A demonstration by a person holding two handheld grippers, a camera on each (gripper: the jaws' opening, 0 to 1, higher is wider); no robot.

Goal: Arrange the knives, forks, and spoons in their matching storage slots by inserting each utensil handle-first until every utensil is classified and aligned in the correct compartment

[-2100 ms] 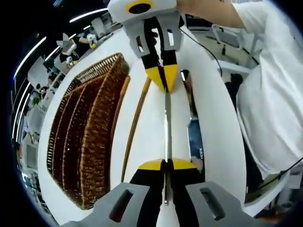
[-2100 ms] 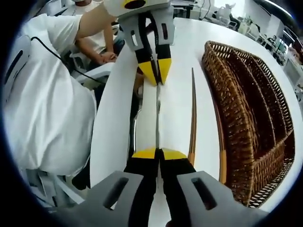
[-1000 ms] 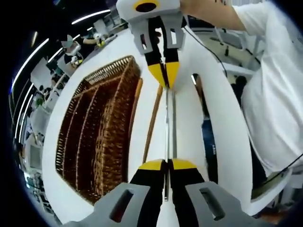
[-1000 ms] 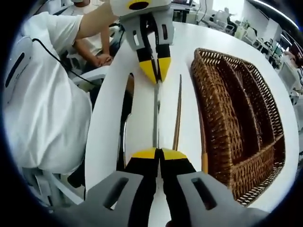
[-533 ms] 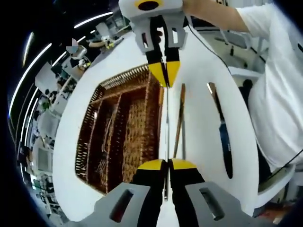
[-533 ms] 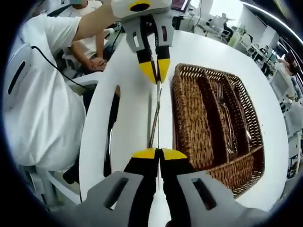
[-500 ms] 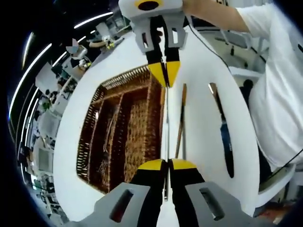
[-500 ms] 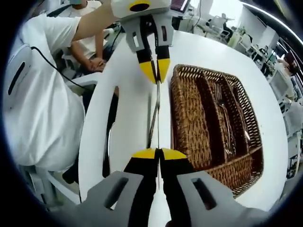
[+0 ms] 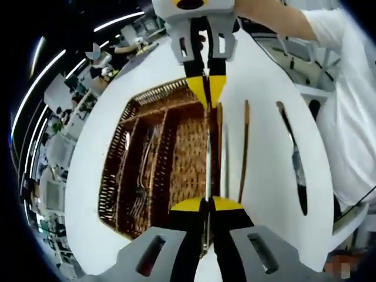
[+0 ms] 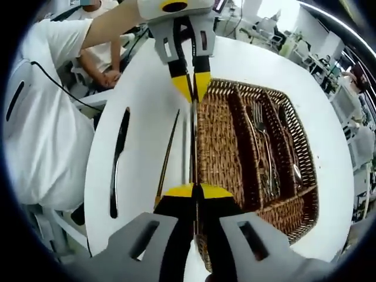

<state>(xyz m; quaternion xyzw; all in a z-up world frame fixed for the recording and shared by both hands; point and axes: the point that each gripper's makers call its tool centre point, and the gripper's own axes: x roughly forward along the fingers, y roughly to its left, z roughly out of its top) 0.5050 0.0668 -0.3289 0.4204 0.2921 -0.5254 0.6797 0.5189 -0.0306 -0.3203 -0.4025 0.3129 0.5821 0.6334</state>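
Both claws pinch one slim knife point(image 9: 208, 147) end to end, left claw point(image 9: 206, 205) and right claw point(image 10: 197, 192) clamped tight, above the wicker tray's point(image 10: 226, 147) edge. On the white round surface point(image 10: 138, 117) lie a wooden-handled utensil point(image 9: 243, 150) and a black-handled knife point(image 10: 117, 161). Forks point(image 10: 258, 141) rest inside; office desks behind.

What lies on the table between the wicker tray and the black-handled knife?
In the right gripper view, a brown chopstick lies on the white table between the wicker tray and the knife. It lies nearer the tray.
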